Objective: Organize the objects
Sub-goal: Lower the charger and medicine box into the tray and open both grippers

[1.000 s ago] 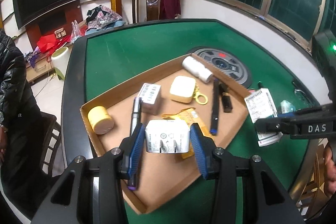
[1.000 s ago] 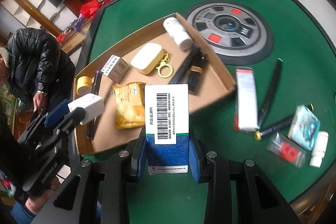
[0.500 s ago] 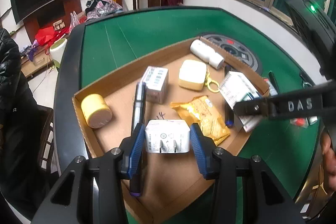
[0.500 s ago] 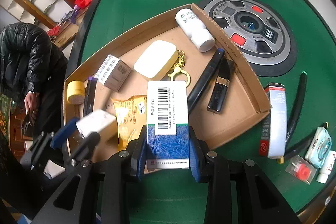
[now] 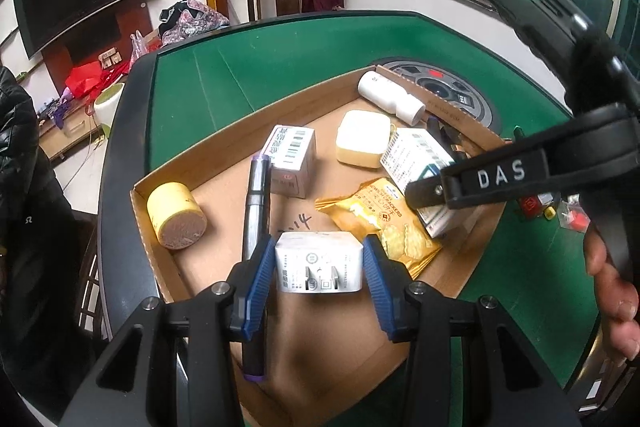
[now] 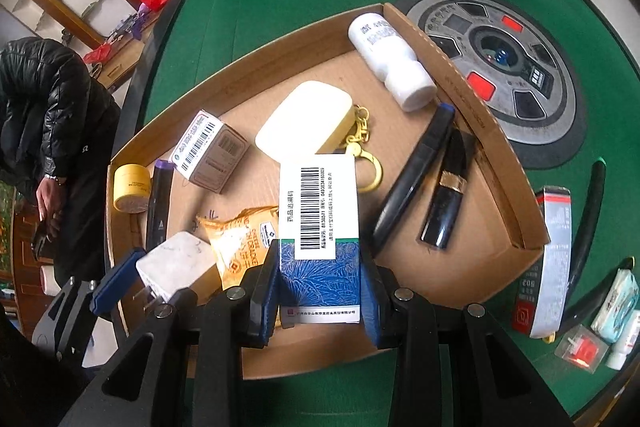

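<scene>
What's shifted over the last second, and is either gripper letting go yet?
The right gripper carried the blue-and-white box from over the green felt to above the cardboard tray. The left gripper sank slightly with the white charger. Neither has released; the tray's contents stayed put.

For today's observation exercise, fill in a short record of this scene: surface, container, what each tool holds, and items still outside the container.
surface: green felt table
container: shallow cardboard tray
left tool: shut on white charger plug, over the tray
right tool: shut on blue-and-white medicine box, over the tray
outside tray: red-and-white box, small packets beside it
</scene>
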A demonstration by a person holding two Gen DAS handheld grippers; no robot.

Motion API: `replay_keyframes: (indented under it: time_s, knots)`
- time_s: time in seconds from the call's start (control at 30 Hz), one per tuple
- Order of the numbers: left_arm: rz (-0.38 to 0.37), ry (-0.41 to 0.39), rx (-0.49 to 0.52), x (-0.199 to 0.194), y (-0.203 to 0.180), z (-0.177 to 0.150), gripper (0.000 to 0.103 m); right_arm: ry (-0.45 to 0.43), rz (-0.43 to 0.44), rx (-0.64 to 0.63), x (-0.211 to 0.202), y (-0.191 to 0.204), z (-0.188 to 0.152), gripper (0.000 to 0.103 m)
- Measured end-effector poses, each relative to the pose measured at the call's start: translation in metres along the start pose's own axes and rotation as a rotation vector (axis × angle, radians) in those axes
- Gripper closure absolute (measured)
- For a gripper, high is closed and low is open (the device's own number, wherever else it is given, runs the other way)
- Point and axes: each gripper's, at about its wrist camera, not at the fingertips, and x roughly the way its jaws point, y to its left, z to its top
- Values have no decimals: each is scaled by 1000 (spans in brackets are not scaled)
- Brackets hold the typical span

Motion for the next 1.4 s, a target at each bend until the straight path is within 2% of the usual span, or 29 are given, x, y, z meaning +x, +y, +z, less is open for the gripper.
replay_keyframes:
  time_s: [0.53, 0.6, 0.67, 0.73, 0.9, 1.13, 1.4]
  knots:
    - [-8, 43, -29, 9, 2, -11, 59, -11, -4, -49, 0, 11, 2, 64]
    - [-8, 45, -33, 9, 2, -11, 57, -11, -1, -55, -2, 12, 1, 60]
    - [-12, 44, -39, 8, 2, -11, 54, -16, -5, -52, -5, 11, -1, 52]
    - [-10, 41, -40, 8, 2, -10, 53, -26, -1, -43, -9, 10, -2, 50]
    - [-4, 28, -33, 4, -1, -8, 48, -44, 5, -25, -21, 4, -7, 49]
    - [9, 2, -11, -3, -9, -2, 48, -73, 13, 5, -39, -4, -16, 43]
    - [13, -23, 29, -9, -26, 4, 47, -91, 19, 61, -54, -27, -30, 43]
